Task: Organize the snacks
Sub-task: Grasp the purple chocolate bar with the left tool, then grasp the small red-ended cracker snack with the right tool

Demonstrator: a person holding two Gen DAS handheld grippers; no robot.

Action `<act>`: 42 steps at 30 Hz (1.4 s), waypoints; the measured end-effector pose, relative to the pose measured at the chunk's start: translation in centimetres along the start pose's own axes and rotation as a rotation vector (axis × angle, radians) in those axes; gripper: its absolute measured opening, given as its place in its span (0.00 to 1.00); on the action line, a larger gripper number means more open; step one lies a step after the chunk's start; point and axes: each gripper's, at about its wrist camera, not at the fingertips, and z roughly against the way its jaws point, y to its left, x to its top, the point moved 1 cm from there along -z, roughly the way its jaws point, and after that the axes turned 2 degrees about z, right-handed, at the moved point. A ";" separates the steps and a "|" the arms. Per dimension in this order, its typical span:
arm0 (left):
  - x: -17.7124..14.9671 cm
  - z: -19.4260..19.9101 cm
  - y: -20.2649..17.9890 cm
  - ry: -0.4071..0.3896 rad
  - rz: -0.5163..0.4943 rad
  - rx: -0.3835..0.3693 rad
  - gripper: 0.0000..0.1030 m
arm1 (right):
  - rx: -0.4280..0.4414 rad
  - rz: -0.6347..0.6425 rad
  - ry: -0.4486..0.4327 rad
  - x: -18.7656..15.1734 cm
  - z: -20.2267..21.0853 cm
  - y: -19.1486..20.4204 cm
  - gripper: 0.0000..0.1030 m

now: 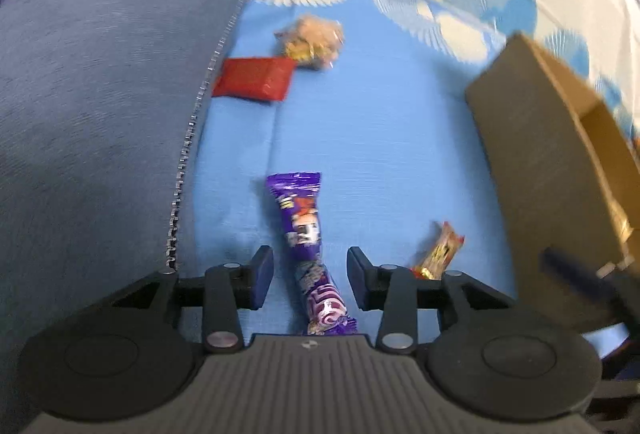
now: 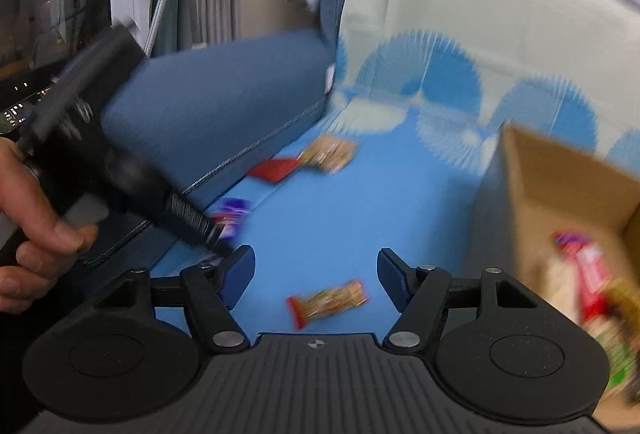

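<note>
Left wrist view: the left gripper [image 1: 308,270] sits low over the blue mat [image 1: 380,138], jaws spread apart with the purple snack stick [image 1: 306,234] lying between them, not yet pinched. It is a long, glossy foil tube, crimped at the far end. The risk here, I'd say: slick foil on a woven mat, so a close that lands off-centre could squirt the stick sideways or only catch the crimp. Just right of the stick lies a small orange-gold wrapper [image 1: 438,254], crinkly. Further right of the stick stands the cardboard box [image 1: 532,154], matte, stiff-walled, open-topped. Well beyond the stick: a flat red packet [image 1: 254,79] touching the edge of the navy cushion [image 1: 100,94], and a clear crumpled bag [image 1: 314,40] beside it.

Right wrist view: the right gripper [image 2: 316,274] hangs empty, jaws wide apart, over the orange-gold wrapper [image 2: 328,302]. Relative to the cardboard box [image 2: 560,194], that wrapper lies just left. Snacks already fill the box, blurred. Another hazard: the two tools work close together, and a hasty swing could clip the box wall.
</note>
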 end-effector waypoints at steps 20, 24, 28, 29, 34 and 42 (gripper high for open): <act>0.0 -1.6 -1.4 0.051 -0.038 -0.019 0.41 | -0.110 -0.143 0.204 -2.2 -10.0 -0.5 0.40; 0.1 -2.4 -1.3 0.075 -0.027 -0.014 0.36 | -0.107 -0.101 0.200 -2.0 -9.6 -0.6 0.19; 0.0 -2.8 -1.7 0.091 -0.058 0.001 0.15 | -0.095 -0.121 0.203 -2.1 -9.2 -1.3 0.18; -0.1 -2.8 -1.8 0.087 -0.068 -0.001 0.14 | -0.087 -0.122 0.201 -2.1 -9.0 -1.3 0.18; -0.7 -2.4 -2.7 0.106 -0.129 -0.077 0.13 | -0.059 -0.095 0.189 -2.0 -7.0 -1.2 0.18; -1.4 -2.8 -3.7 0.157 -0.181 -0.102 0.15 | -0.017 -0.078 0.255 -3.4 -5.6 -1.2 0.18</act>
